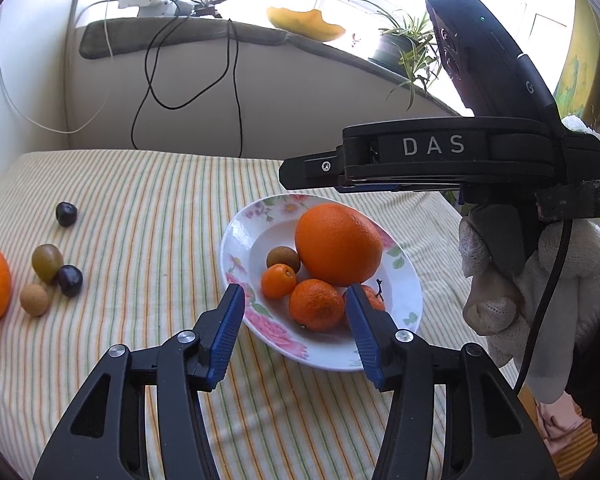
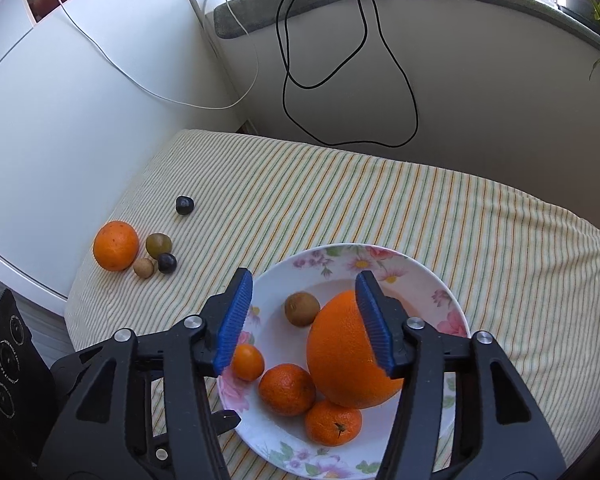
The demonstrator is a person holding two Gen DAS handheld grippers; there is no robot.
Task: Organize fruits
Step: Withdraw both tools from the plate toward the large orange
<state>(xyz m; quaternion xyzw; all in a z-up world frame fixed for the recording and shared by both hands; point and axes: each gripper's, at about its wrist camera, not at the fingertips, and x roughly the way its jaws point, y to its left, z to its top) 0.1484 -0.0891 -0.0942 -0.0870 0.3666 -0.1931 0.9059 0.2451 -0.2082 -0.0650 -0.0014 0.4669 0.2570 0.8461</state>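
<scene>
Striped cloth (image 2: 380,208) — loose fruits (image 2: 156,254) left, both tongs (image 1: 295,295) (image 2: 304,280) agape, empty, over the laden plate (image 2: 428,280).

Glossy glazed floral plate (image 2: 416,280), dimpled-skinned big orange (image 2: 340,360), ribbed striped matt cloth (image 2: 380,208).

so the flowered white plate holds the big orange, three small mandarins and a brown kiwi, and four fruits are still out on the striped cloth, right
Not quite: five fruits lie on the striped cloth, not four. The right wrist view shows a medium orange, a green-brown round fruit, a small tan round fruit and two dark plums. The flowered white plate does hold the big orange, three small mandarins and a brown kiwi.
</scene>
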